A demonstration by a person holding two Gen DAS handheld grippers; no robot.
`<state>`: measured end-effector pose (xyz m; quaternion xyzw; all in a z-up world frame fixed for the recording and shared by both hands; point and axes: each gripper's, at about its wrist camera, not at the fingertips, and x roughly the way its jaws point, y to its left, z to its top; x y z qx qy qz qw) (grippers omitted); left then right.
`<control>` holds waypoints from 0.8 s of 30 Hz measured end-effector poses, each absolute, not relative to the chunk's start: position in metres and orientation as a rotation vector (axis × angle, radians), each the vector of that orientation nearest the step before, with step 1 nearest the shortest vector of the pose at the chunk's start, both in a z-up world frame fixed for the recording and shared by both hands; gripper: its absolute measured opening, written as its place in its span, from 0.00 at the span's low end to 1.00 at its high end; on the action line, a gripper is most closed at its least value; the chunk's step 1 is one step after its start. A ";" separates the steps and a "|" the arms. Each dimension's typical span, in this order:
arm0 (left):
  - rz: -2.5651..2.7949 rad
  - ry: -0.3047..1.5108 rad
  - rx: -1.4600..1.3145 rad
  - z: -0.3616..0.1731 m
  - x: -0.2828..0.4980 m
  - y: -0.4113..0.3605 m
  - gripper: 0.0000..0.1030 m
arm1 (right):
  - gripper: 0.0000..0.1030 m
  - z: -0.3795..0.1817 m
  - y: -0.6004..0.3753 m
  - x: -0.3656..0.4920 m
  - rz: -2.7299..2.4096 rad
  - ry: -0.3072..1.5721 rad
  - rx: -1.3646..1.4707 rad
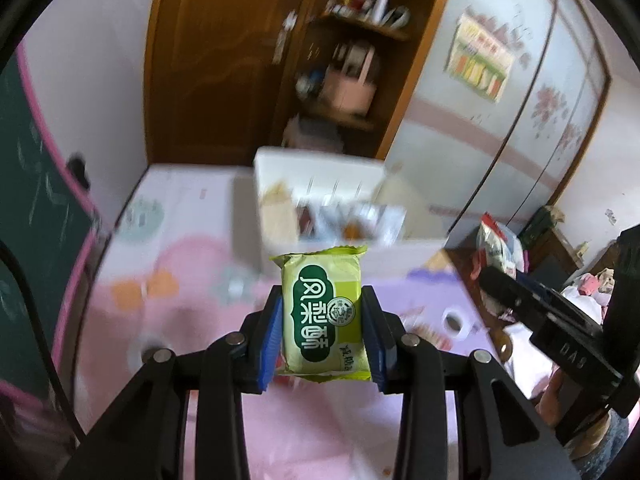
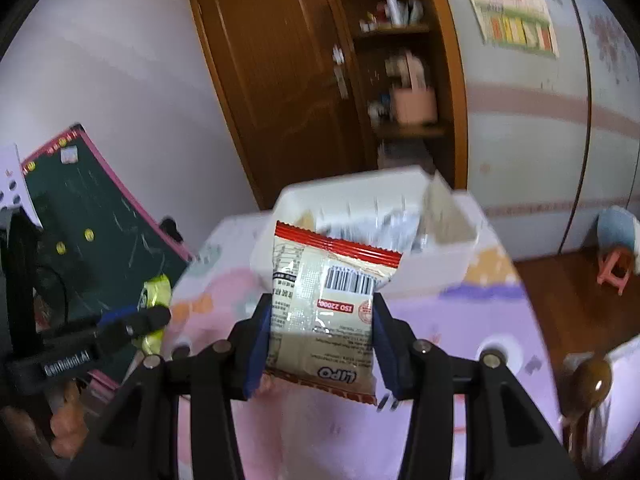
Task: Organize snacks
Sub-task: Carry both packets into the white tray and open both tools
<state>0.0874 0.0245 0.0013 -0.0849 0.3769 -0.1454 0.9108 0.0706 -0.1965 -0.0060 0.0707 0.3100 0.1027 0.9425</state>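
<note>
My left gripper (image 1: 322, 320) pinched a green pastry packet (image 1: 323, 312) upright between its blue pads (image 1: 270, 340), held in the air on the near side of the white bin (image 1: 320, 176). My right gripper (image 2: 320, 328) clamped a cream LIPO snack bag (image 2: 328, 304) with a red top seam, also raised just short of that bin (image 2: 424, 268). The bin sat on the pink patterned table (image 2: 460, 320), blurred wrappers inside. Behind the bin stood a brown shelf cabinet (image 1: 360, 80); left of it leaned a green chalkboard (image 2: 92, 240).
</note>
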 end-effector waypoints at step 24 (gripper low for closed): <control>-0.220 0.642 0.002 0.133 0.276 -0.060 0.34 | 0.46 0.132 -0.227 0.240 0.063 0.506 0.039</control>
